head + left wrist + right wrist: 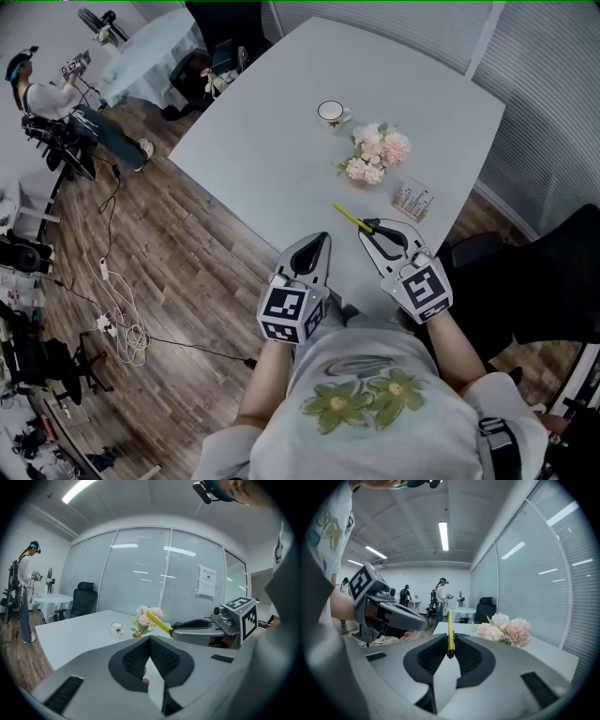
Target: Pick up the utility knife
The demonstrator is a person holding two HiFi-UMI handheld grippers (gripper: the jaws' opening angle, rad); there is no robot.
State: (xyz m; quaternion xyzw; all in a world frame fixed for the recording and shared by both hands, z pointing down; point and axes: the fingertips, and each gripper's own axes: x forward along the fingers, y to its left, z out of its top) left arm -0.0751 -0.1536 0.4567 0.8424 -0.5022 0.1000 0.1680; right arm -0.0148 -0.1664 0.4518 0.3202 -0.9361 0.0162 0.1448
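The right gripper (pixel 370 228) holds the yellow utility knife (pixel 349 217) at the near right of the white worktop (pixel 281 141). In the right gripper view its 2 fingers (pixel 433 657) pinch the knife's dark near end, and the slim yellow body (pixel 450 625) stands on edge between them, pointing away from the gripper and a little upward. From the left gripper view the knife (pixel 158 622) slants up out of the right gripper (pixel 174 629), clear of the worktop and in front of the flowers. The left gripper (pixel 322 239) hovers just left of the right one, near the worktop's near edge. Its fingers (pixel 136 660) seem pressed together at the tips with nothing between them, though a gap widens behind the tips. Farther out on the worktop stand a bunch of pink and white flowers (pixel 375 155), a white cup (pixel 330 112) beyond them to the left, and a small box (pixel 412 199) to their right, too small to make out. A black office chair (pixel 553 272) sits off the worktop's right side.
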